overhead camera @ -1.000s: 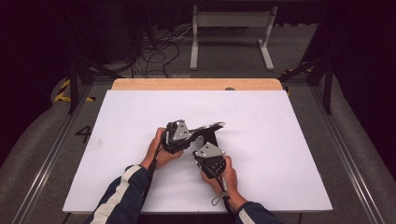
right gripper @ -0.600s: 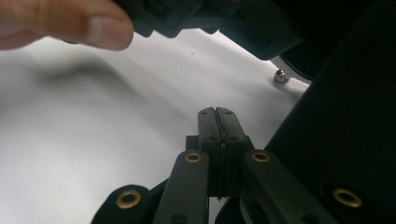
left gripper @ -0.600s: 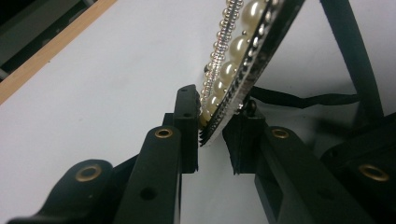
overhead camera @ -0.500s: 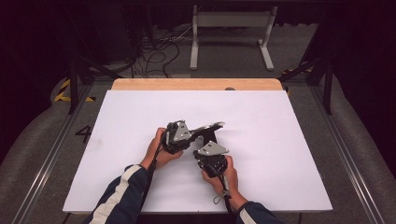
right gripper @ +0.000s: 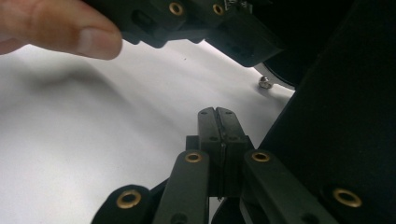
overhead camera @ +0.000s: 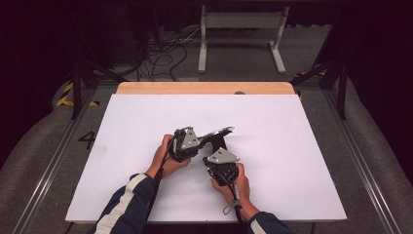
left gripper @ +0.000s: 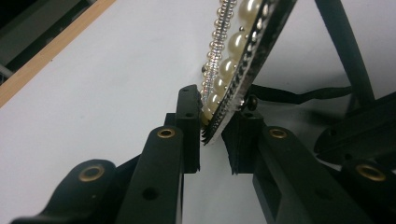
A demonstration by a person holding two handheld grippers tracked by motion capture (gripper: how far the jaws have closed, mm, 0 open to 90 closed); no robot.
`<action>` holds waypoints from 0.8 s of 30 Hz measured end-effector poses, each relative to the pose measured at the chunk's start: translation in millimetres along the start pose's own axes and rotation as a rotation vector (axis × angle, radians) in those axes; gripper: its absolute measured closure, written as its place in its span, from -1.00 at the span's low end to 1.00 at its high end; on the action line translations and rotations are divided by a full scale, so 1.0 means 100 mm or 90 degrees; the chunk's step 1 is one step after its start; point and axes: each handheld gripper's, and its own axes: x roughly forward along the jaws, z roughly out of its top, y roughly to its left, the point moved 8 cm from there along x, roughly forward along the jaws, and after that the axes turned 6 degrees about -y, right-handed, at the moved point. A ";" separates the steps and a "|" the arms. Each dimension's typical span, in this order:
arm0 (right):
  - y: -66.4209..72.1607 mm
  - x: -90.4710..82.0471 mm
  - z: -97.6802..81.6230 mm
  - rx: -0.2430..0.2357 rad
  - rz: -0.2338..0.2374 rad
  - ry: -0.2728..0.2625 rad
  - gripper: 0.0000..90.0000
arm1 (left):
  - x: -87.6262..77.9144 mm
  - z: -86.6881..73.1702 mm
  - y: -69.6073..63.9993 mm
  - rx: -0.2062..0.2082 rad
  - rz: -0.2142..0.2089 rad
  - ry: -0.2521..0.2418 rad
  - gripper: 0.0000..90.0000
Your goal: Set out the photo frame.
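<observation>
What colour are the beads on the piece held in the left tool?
Creamy white pearls beside a row of small silver beads; the left gripper view shows them best.

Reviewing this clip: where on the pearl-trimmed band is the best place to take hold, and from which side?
Probably at its end, across the thin thickness. The pearl-trimmed band is a flat strip, pearls on one face and dark backing on the other, so jaws closing face to face should seat well. The left hand-held gripper does this, coming in endwise from below, while the right hand-held gripper is shut with nothing between its jaws.

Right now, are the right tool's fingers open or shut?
Shut: the right gripper's two black fingers press flat together, nothing between them.
</observation>
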 end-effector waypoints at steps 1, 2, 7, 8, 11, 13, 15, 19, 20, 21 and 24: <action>0.01 0.00 -0.01 0.001 0.001 0.001 1.00 | -0.02 -0.01 -0.01 0.003 0.005 0.005 0.75; 0.01 -0.01 -0.01 0.001 0.001 0.001 1.00 | -0.03 -0.01 -0.02 0.005 0.005 0.005 0.75; 0.00 -0.02 -0.01 -0.002 0.002 0.003 1.00 | -0.07 -0.02 -0.04 0.018 0.020 0.014 0.77; 0.00 -0.02 -0.01 -0.002 0.002 0.004 1.00 | -0.07 -0.02 -0.05 0.018 0.023 0.017 0.77; 0.01 -0.03 -0.02 -0.004 0.001 0.005 1.00 | -0.09 -0.03 -0.07 0.030 0.036 0.022 0.79; 0.02 -0.03 -0.02 -0.004 0.000 0.007 1.00 | -0.10 -0.03 -0.07 0.036 0.042 0.021 0.79; 0.02 -0.03 -0.03 -0.008 0.001 0.009 1.00 | -0.12 -0.04 -0.07 0.034 0.046 0.023 0.79; 0.03 -0.04 -0.04 -0.006 0.002 0.013 1.00 | -0.14 -0.05 -0.08 0.035 0.052 0.025 0.79; 0.03 -0.04 -0.04 -0.006 0.003 0.013 1.00 | -0.15 -0.05 -0.09 0.036 0.052 0.025 0.79; 0.03 -0.04 -0.04 -0.006 0.002 0.013 1.00 | -0.16 -0.06 -0.09 0.039 0.054 0.029 0.79; 0.03 -0.04 -0.04 -0.005 0.003 0.011 1.00 | -0.17 -0.06 -0.09 0.038 0.057 0.033 0.79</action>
